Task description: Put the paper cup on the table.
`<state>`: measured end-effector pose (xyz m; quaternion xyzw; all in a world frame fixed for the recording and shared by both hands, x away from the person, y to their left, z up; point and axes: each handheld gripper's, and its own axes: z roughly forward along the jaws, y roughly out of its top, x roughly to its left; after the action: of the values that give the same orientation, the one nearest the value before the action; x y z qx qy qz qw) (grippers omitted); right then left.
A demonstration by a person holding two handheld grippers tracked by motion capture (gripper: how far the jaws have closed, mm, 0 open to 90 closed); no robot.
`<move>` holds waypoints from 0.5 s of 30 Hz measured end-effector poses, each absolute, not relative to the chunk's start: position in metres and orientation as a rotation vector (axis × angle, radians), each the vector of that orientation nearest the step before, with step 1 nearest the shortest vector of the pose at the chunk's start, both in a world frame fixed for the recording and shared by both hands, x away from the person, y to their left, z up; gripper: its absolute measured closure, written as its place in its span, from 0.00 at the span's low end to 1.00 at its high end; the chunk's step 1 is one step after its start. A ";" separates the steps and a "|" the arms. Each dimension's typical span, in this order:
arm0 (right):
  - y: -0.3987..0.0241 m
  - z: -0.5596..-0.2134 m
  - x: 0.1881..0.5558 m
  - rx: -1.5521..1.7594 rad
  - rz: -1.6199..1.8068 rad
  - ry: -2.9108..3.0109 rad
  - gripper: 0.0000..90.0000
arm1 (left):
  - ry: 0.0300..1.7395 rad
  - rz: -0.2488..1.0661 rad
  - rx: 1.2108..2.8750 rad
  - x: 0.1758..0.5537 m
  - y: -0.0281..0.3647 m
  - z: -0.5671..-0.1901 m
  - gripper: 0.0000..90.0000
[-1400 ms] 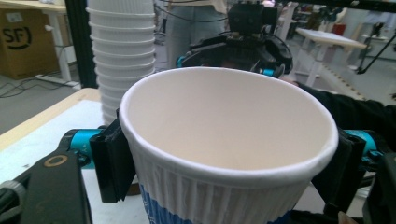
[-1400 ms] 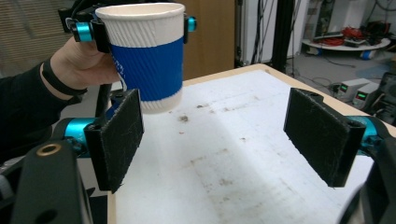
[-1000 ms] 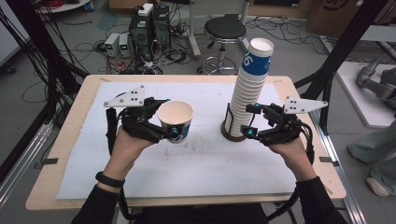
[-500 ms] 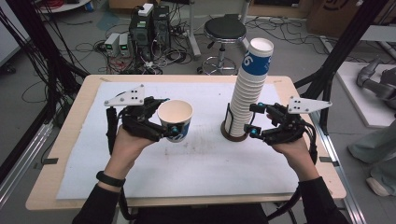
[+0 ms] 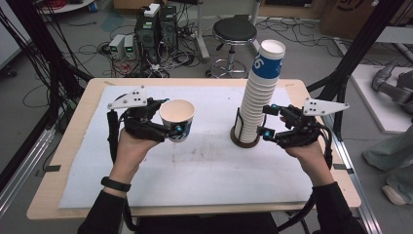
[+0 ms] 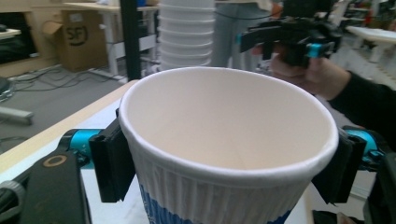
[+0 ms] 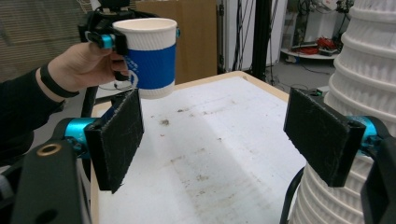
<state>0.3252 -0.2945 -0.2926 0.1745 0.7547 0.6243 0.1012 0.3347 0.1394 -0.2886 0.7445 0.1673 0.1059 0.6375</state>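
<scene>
One single paper cup [image 5: 177, 118], white with a blue band, upright and lifted off the table [image 5: 73, 146], clamped just under its rim between the pads of the left gripper [image 5: 171, 127]. One tall stack of cups [image 5: 260, 92], seated in one dark ring base [image 5: 243, 141], standing just beside the right gripper [image 5: 265, 122], on the side toward the left gripper. The left gripper view alone shows the single cup's bare inside and both pads pressed to its ribbed wall; the right gripper view alone shows the right gripper's jaws spread apart with nothing between them, the stack just outside one pad [image 7: 322, 135], and the blue band seen from the side. The high view alone shows the stack's full height and blue-printed top cup. Against the earlier frames, cup, stack and both grippers sit unchanged. Two grippers, one white mat [image 5: 204, 170].
</scene>
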 end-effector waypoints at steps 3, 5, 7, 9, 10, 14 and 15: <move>-0.294 -0.293 0.327 0.518 1.844 2.235 0.23 | 0.413 0.271 1.686 0.339 0.141 -0.290 0.24; -0.294 -0.293 0.328 0.518 1.842 2.238 0.23 | 0.442 0.288 1.687 0.343 0.143 -0.293 0.24; -0.293 -0.293 0.328 0.513 1.842 2.235 0.23 | 0.471 0.318 1.688 0.347 0.144 -0.296 0.24; -0.293 -0.291 0.328 0.511 1.845 2.237 0.23 | 0.503 0.330 1.672 0.352 0.147 -0.302 0.24; -0.293 -0.291 0.328 0.503 1.846 2.234 0.23 | 0.526 0.333 1.668 0.354 0.148 -0.306 0.24; -0.293 -0.290 0.328 0.498 1.848 2.235 0.23 | 0.590 0.381 1.664 0.363 0.154 -0.320 0.24; -0.293 -0.291 0.328 0.501 1.848 2.237 0.23 | 0.607 0.388 1.668 0.366 0.155 -0.324 0.24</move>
<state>0.3280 -0.2929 -0.2906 0.1693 0.7561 0.6245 0.0983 0.3656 0.1554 -0.3239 0.7240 0.2634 0.1684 0.6149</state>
